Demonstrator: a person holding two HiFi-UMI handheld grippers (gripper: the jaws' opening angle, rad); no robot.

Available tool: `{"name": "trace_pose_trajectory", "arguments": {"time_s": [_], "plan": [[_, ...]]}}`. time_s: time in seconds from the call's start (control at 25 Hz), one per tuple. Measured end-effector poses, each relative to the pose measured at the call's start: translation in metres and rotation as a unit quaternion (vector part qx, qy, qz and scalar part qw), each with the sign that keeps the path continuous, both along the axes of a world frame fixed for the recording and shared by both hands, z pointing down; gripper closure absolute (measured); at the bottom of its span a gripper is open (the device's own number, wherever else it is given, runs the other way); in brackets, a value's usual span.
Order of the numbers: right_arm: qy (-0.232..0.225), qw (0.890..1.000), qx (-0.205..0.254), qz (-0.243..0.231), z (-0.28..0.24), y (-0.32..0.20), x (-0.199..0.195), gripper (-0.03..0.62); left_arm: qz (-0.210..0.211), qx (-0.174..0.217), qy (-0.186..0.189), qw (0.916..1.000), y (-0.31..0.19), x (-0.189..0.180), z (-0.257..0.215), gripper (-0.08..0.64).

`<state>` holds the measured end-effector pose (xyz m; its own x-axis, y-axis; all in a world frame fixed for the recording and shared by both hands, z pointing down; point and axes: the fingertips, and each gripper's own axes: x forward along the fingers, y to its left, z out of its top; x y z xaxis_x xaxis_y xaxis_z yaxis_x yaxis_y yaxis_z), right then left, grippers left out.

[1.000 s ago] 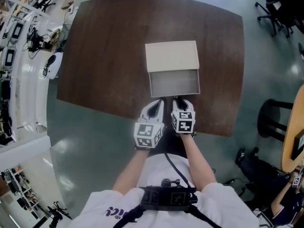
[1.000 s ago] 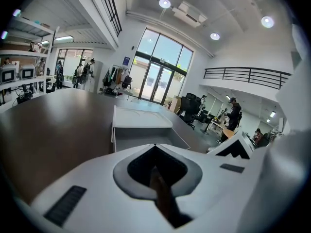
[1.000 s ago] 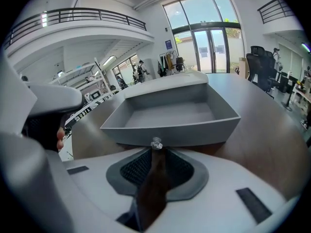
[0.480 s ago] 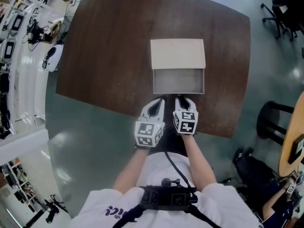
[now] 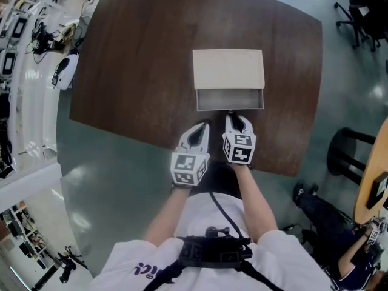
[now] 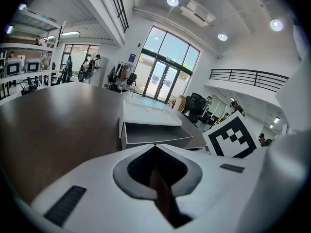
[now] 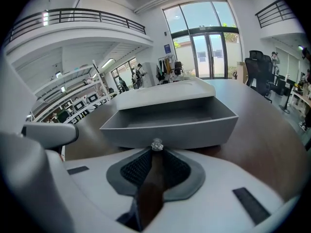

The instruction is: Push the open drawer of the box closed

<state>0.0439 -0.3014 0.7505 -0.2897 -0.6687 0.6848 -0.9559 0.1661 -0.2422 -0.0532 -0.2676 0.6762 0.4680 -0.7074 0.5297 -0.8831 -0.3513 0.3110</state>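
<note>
A white box (image 5: 228, 68) sits on the dark wooden table (image 5: 139, 71), and its grey drawer (image 5: 230, 100) sticks out a short way toward me. My right gripper (image 5: 232, 115) is shut, its tips against the small knob (image 7: 156, 144) in the middle of the drawer's front (image 7: 170, 130). My left gripper (image 5: 205, 126) is shut and holds nothing, a little left of and behind the drawer's front. In the left gripper view the box (image 6: 146, 113) and drawer (image 6: 154, 135) lie just ahead of the shut left gripper (image 6: 154, 148). The drawer looks empty.
The table's near edge (image 5: 182, 147) runs just under both grippers. A workbench with equipment (image 5: 24, 53) stands at the left. Office chairs (image 5: 364, 11) are at the far right, a black stool (image 5: 345, 153) and a round tabletop (image 5: 373, 174) at the right.
The drawer has slid well into the box, with less of it showing. My right gripper has moved forward with the drawer's front. My left gripper has hardly moved.
</note>
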Motion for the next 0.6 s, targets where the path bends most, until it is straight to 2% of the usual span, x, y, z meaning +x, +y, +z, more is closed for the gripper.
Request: {"name": "trace_pose_trajectory", "arguments": {"time_s": [0.6], "plan": [[0.003, 1.000, 0.007, -0.001, 0.002, -0.071, 0.000, 0.523, 0.005, -0.018, 0.003, 0.9998, -0.048, 0.003, 0.015, 0.549]]}}
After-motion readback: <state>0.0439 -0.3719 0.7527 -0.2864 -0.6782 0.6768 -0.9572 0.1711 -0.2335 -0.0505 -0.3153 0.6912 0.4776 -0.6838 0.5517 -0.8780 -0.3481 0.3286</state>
